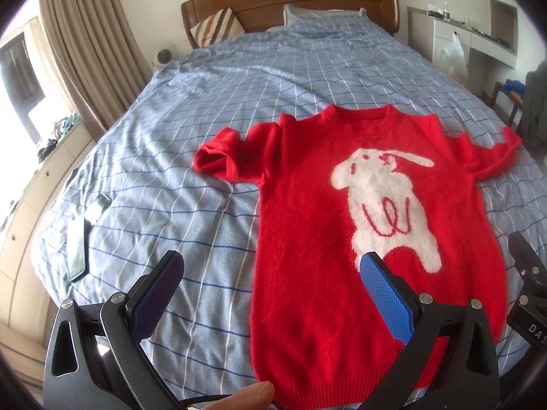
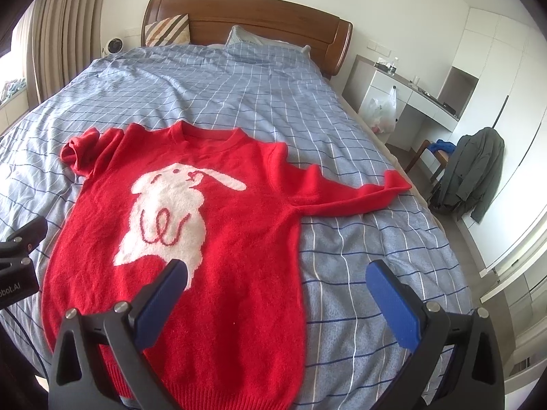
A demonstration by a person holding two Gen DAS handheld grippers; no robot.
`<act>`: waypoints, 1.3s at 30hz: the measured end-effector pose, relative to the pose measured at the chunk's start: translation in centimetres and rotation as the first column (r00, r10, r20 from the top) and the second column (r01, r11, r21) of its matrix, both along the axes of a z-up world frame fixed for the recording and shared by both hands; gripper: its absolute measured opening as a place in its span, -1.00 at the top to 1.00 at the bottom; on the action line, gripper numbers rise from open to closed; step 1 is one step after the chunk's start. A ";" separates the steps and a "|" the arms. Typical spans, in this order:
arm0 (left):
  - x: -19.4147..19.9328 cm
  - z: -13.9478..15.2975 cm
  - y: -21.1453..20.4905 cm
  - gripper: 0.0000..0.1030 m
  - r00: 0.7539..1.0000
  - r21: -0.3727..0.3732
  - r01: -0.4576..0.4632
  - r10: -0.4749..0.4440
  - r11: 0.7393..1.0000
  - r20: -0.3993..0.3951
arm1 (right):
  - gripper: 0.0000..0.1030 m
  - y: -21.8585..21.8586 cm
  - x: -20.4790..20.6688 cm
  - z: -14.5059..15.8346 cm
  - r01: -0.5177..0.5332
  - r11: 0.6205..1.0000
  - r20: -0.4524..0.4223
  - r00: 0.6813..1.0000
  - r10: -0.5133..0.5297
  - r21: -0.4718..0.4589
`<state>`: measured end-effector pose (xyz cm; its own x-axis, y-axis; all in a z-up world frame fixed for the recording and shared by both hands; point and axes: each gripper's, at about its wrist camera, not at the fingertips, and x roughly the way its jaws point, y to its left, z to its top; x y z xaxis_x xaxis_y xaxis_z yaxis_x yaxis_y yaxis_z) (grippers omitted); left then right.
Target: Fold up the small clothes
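Left wrist view: the left tongs [image 1: 270, 266] stand wide open, gripping nothing, their textured blue pads above the lower body of a fuzzy red knit sweater [image 1: 307, 232]. It lies face up and flat on the bed [image 1: 205, 109], which has a blue checked cover. A white rabbit motif [image 1: 386, 201] fills its chest. Right wrist view: the right tongs [image 2: 277, 276] are equally wide open and empty above the ribbed hem; one sleeve [image 2: 359, 194] extends sideways.
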<state>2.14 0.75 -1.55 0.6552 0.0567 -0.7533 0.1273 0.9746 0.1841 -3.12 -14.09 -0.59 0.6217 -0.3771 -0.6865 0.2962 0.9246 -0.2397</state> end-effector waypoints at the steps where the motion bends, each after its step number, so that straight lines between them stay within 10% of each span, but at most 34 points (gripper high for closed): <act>1: 0.1 -0.1 0.1 -1.00 1.000 0.001 -0.005 0.005 1.000 -0.004 | -1.00 -0.1 0.0 0.0 0.001 1.000 0.001 1.000 -0.001 -0.002; 21: 0.0 -1.1 -0.2 -1.00 0.998 0.016 0.014 -0.013 1.000 -0.058 | -1.00 -1.8 0.0 -0.8 -0.011 1.000 0.037 0.999 0.010 0.022; 28: 0.7 -1.0 0.3 -1.00 0.999 0.025 0.014 -0.013 1.000 -0.047 | -1.00 -20.1 2.3 -0.1 0.046 0.981 0.259 0.961 -0.094 0.188; 31: 1.5 -1.1 0.2 -1.00 0.998 -0.009 0.003 -0.004 1.000 -0.057 | -1.00 -31.1 5.4 -1.1 0.110 0.918 0.204 0.958 -0.199 0.381; 36: 2.3 -1.6 -1.3 -1.00 0.997 -0.026 0.010 -0.013 1.000 -0.080 | -1.00 -41.5 10.6 -4.6 0.146 0.706 0.107 0.947 -0.302 0.693; 39: 2.5 -2.0 -2.3 -1.00 0.996 0.007 0.027 -0.026 1.000 -0.085 | -0.94 -42.5 13.4 -6.1 0.139 0.696 0.109 0.948 -0.300 0.705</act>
<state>4.61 -1.54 -3.51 0.5901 0.0462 -0.8060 0.1689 0.9692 0.1792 10.29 -56.64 -6.65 0.7337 -0.0007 -0.6795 0.4782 0.7110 0.5155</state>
